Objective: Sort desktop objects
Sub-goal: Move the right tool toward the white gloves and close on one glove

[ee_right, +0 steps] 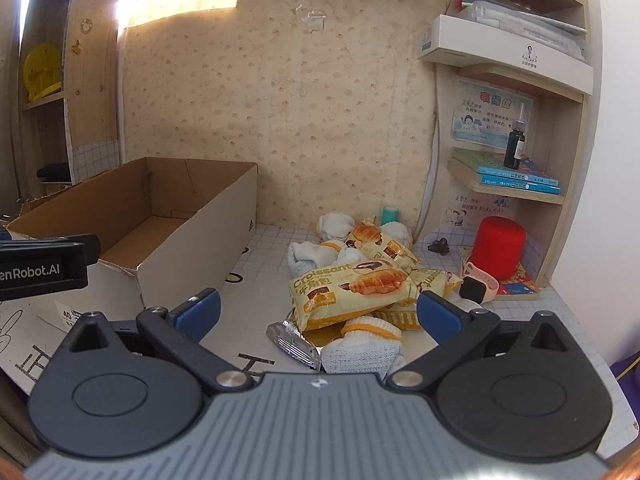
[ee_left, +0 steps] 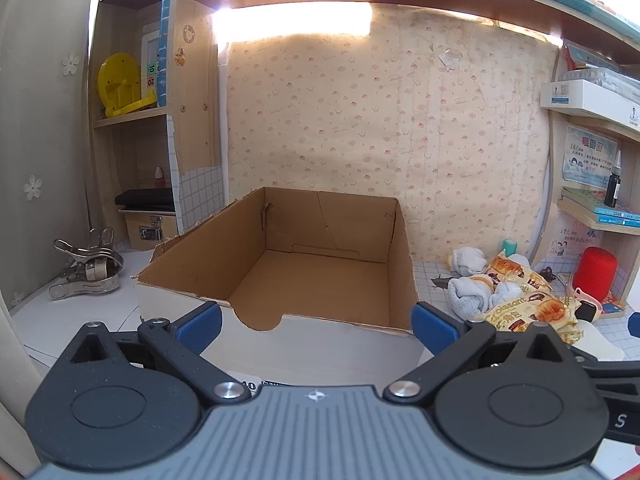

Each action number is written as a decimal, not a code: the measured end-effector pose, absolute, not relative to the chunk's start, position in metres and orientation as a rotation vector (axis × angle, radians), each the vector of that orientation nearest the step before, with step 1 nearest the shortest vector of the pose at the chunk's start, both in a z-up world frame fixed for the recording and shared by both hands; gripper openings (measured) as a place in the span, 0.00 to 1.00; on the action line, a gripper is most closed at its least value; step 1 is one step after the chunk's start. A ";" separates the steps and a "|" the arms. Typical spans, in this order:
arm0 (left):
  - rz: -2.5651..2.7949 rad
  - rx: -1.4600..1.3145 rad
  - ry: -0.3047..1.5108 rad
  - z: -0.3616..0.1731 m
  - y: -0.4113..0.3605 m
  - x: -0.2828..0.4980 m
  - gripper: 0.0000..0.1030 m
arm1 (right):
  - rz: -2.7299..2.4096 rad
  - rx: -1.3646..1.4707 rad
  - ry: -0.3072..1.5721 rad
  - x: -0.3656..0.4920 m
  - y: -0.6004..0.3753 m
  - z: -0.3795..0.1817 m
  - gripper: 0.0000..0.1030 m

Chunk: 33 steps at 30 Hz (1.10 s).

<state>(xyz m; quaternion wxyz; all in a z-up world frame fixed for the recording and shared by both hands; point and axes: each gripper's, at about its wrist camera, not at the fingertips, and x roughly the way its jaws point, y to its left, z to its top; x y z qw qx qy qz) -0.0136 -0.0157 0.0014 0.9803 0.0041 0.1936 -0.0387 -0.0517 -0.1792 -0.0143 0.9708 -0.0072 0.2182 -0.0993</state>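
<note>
An open cardboard box (ee_left: 200, 264) stands on the desk, nothing visible inside; it also shows in the right wrist view (ee_right: 192, 256). My left gripper (ee_left: 316, 326) is open and empty, just in front of the box's near wall. A pile of yellow croissant packets (ee_right: 352, 286) and rolled white socks (ee_right: 360, 344) lies right of the box. My right gripper (ee_right: 318, 314) is open and empty, its fingers either side of the pile's near edge. The same pile shows at the right of the left wrist view (ee_left: 520, 304).
A red cylinder (ee_right: 498, 246), a pink smartwatch (ee_right: 478, 284) and a small dark clip (ee_right: 438, 246) lie by the right shelves. Metal clamps (ee_left: 86, 270) lie left of the box. Shelves stand on both sides. The left gripper's body (ee_right: 44, 266) juts in at left.
</note>
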 end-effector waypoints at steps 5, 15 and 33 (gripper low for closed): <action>-0.083 -0.005 0.355 0.003 -0.018 -0.019 1.00 | -0.203 -0.004 0.443 -0.051 -0.183 -0.014 0.98; -0.179 -0.004 0.274 -0.003 -0.028 -0.031 1.00 | -0.151 0.074 0.387 -0.065 -0.204 -0.017 0.98; -0.350 0.081 0.278 -0.041 -0.068 -0.047 1.00 | -0.141 0.046 0.413 -0.067 -0.260 -0.068 0.98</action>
